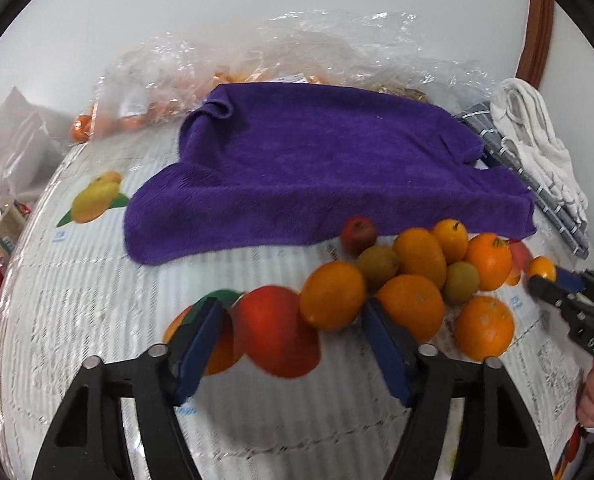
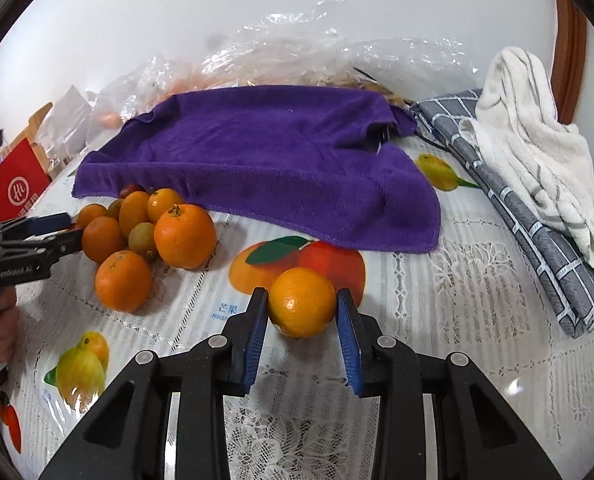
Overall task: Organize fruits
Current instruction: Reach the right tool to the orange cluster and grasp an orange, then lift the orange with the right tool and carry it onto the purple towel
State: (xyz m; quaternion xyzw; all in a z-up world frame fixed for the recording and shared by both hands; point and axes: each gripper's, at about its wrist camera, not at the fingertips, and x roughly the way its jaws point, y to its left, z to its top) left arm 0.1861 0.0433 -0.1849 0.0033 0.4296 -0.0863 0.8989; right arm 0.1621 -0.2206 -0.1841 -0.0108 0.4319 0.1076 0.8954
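Right gripper (image 2: pixel 302 320), nearest in the right wrist view: black rigid frame, blue ribbed pads, jaws closed onto a round orange (image 2: pixel 302 302) with glossy, dimpled skin. Both pads touch its sides. It sits low over the tablecloth (image 2: pixel 457 320), just in front of a printed mango graphic.

Left gripper (image 1: pixel 293 344): same black frame and blue pads, jaws spread wide, nothing between them. Its tips are at the near edge of the fruit pile (image 1: pixel 425 276); the right pad looks to be against one orange there, contact unclear.

Fruit pile: several round oranges of mixed size, some oval kumquat-shaped ones, two dull green-yellow fruits, and one small red fruit (image 1: pixel 359 234) at the back, tight against the towel edge. Fruits are bunched and touching each other.

Purple towel (image 2: pixel 265 160): thick, fuzzy terry, lying rumpled and mostly flat behind the pile, one corner folded up.

Tablecloth: white lace pattern under clear glossy plastic, with printed fruit pictures.

Behind the towel: crinkled clear plastic bags (image 1: pixel 337 44) with orange fruit inside. On the right: grey checked cloth (image 2: pixel 537 232), folded, with a white rumpled towel (image 2: pixel 537 152) heaped on top. Far left: a red box (image 2: pixel 21 188).
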